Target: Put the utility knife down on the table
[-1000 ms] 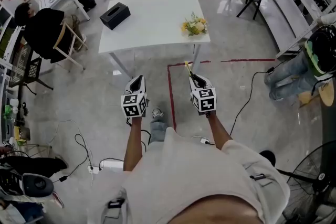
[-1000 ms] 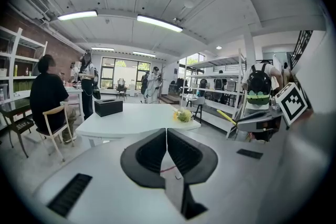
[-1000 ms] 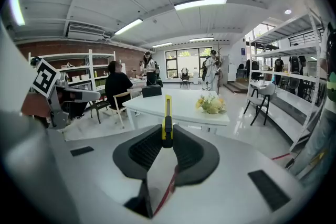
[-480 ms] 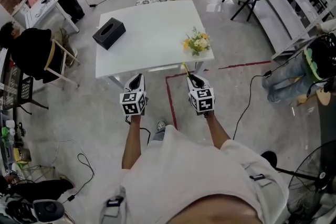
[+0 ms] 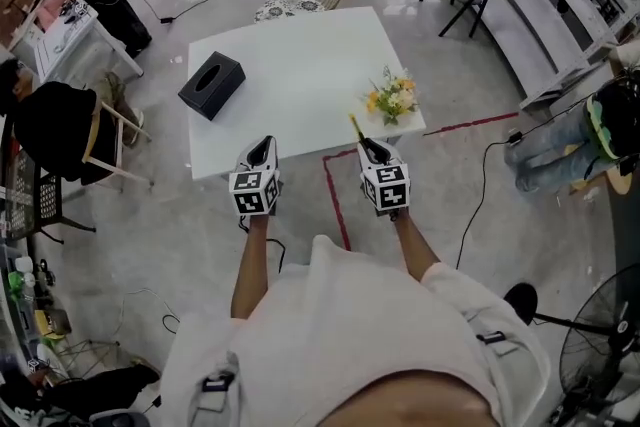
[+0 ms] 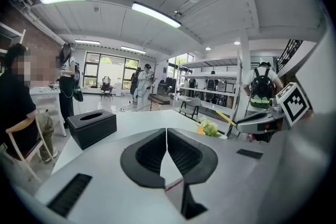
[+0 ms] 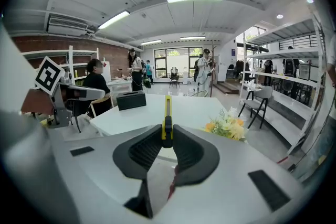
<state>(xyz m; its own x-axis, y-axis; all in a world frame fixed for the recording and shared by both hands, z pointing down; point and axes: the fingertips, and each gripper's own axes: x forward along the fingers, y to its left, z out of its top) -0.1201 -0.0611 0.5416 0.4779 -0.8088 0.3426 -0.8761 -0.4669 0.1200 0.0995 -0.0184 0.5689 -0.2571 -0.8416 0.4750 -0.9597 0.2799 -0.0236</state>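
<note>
A slim yellow and black utility knife (image 7: 167,118) sticks forward out of my right gripper (image 7: 166,140), whose jaws are shut on its black body. In the head view the knife (image 5: 356,127) points at the near right edge of the white table (image 5: 300,65), with the right gripper (image 5: 372,151) just short of that edge. My left gripper (image 5: 260,151) hangs over the table's near edge, to the left. Its jaws (image 6: 166,136) meet with nothing between them.
A black tissue box (image 5: 211,85) lies on the table's left side and a small bunch of yellow flowers (image 5: 392,100) on its right side. Red tape lines (image 5: 337,205) mark the floor. A chair (image 5: 100,140) with a seated person stands left; cables cross the floor.
The table has come nearer over the last second as I walked up to it. Both grippers now reach its near edge, the knife still held in the right one.
</note>
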